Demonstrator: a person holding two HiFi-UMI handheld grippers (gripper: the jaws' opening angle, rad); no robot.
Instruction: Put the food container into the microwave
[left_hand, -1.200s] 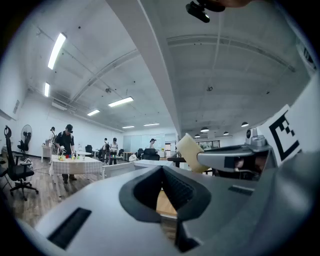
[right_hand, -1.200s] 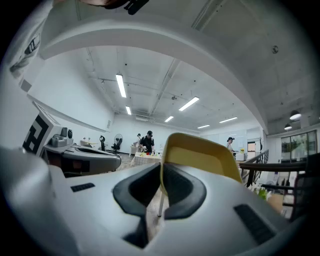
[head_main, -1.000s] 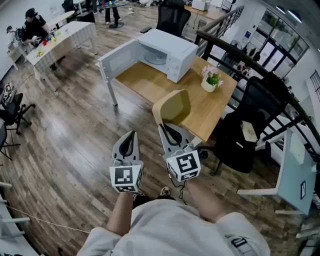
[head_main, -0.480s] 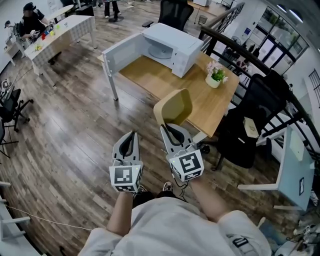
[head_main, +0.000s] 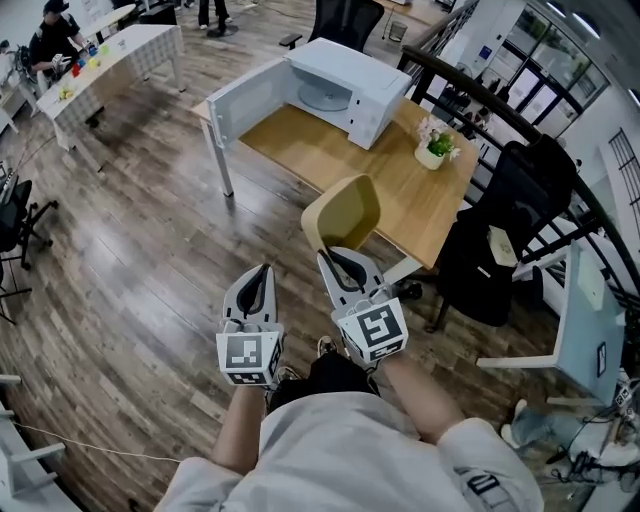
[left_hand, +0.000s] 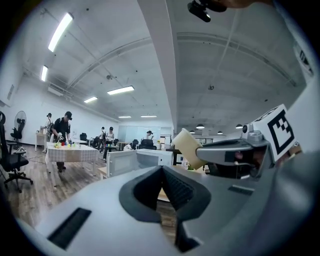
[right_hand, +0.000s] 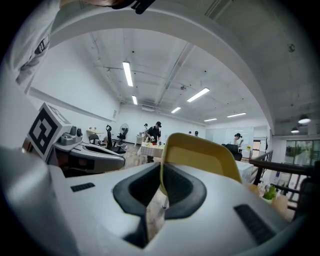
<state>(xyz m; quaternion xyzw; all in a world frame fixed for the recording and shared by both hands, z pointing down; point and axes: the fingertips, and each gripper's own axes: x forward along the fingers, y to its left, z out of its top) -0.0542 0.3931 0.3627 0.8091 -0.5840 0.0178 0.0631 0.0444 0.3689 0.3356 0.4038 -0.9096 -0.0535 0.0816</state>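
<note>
Your right gripper (right_hand: 161, 175) has its jaws clamped on the near edge of the pale yellow, rounded-rectangular plastic food container (head_main: 343, 212). The container's long axis runs on from the jaws toward the far table, broad face tilted up. Your left gripper (left_hand: 162, 175), just left, is closed on nothing. Bare wooden plank floor (head_main: 150, 250) lies open to the left. The white microwave (head_main: 345, 85) stands at the far end of the light wooden table (head_main: 330, 160), with its door (head_main: 240, 100) swung wide to the left. 1 black office chair (head_main: 495, 250) crowds the right.
</note>
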